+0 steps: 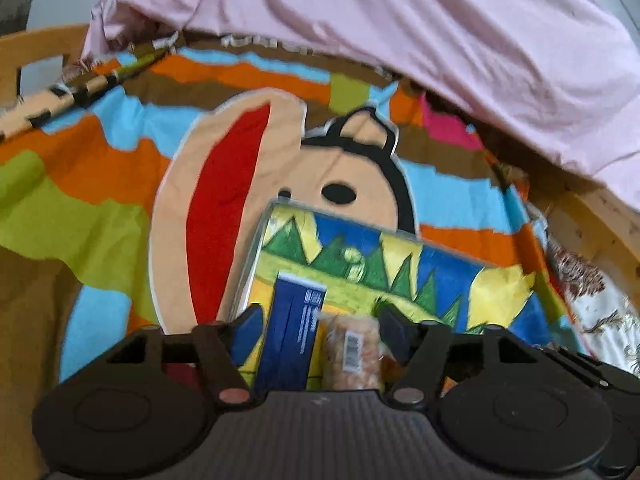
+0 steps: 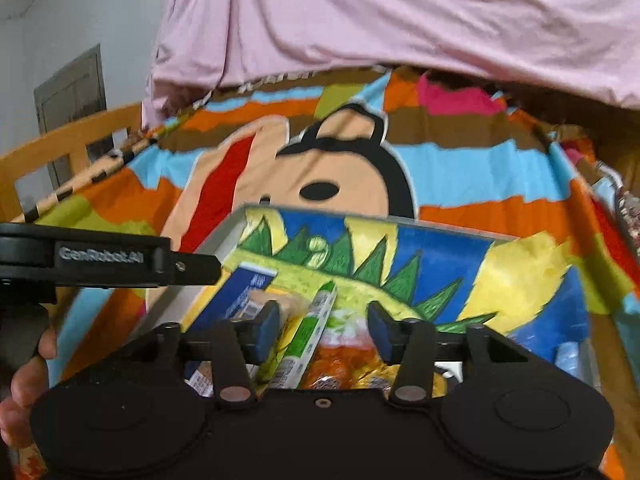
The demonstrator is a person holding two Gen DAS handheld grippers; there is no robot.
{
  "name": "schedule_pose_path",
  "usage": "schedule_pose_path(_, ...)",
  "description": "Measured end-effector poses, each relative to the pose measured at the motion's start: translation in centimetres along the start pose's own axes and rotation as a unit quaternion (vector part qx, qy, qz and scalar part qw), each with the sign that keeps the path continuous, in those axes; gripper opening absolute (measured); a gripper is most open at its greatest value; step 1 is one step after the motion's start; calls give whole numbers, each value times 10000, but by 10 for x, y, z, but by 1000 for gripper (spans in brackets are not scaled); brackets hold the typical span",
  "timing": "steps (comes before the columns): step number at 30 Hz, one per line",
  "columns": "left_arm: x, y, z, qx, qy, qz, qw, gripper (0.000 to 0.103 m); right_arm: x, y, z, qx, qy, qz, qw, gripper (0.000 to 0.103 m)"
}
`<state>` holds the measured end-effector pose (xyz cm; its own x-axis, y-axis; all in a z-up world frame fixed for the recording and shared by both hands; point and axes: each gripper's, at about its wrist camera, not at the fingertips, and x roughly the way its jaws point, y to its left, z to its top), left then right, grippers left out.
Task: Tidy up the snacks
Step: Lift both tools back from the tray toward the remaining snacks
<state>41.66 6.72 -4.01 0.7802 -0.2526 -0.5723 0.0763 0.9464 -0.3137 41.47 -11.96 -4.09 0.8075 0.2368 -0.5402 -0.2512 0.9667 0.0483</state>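
Note:
A shallow tray [image 1: 276, 205], painted yellow, blue and green inside, lies on the bed and holds the snacks. My left gripper [image 1: 320, 320] hovers open over its near end; a dark blue box [image 1: 292, 336] and a clear biscuit pack [image 1: 352, 352] lie below, between the pads, and nothing is gripped. My right gripper [image 2: 325, 330] is also open above the tray [image 2: 360, 219]. Under it are a green stick pack [image 2: 316, 332], an orange packet [image 2: 340, 368] and the blue box [image 2: 232, 300]. The left gripper's black body [image 2: 120, 264] shows at the left of the right wrist view.
A bright cartoon blanket [image 1: 120, 184] covers the bed. Pink cloth [image 1: 400, 20] hangs over its far side. A wooden rail [image 2: 68, 136] runs at the left, and floral fabric [image 1: 600, 312] lies at the right. A hand [image 2: 24, 380] holds the left gripper's handle.

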Motion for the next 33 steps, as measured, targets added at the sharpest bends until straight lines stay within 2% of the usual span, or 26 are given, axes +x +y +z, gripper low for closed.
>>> schedule_pose_path(4, -34, -10, 6, 39, -392, 26, 9992, 88, -34, -4, 6, -34, -351, -30, 9994, 80)
schedule_pose_path(8, -69, -19, 5, 162, -757, 110, 9969, 99, -73, -7, 8, -54, -727, -95, 9973, 91)
schedule_pose_path(13, -105, -28, -6, 193, -1123, 155, 9934, 102, -127, -10, 2, -171, -1254, -177, 9918, 101)
schedule_pose_path(20, -149, -45, -34, 270, -1355, 223, 9902, 102, -193, -15, -19, -348, -1748, -382, 9832, 102)
schedule_pose_path(29, -200, -62, -81, 596, -1503, 454, 9858, 102, -252, -28, -50, -242, -1851, -439, 9814, 102)
schedule_pose_path(33, -220, -67, -105, 665, -1564, 509, 9841, 102, -274, -33, -66, -111, -1758, -482, 9832, 102)
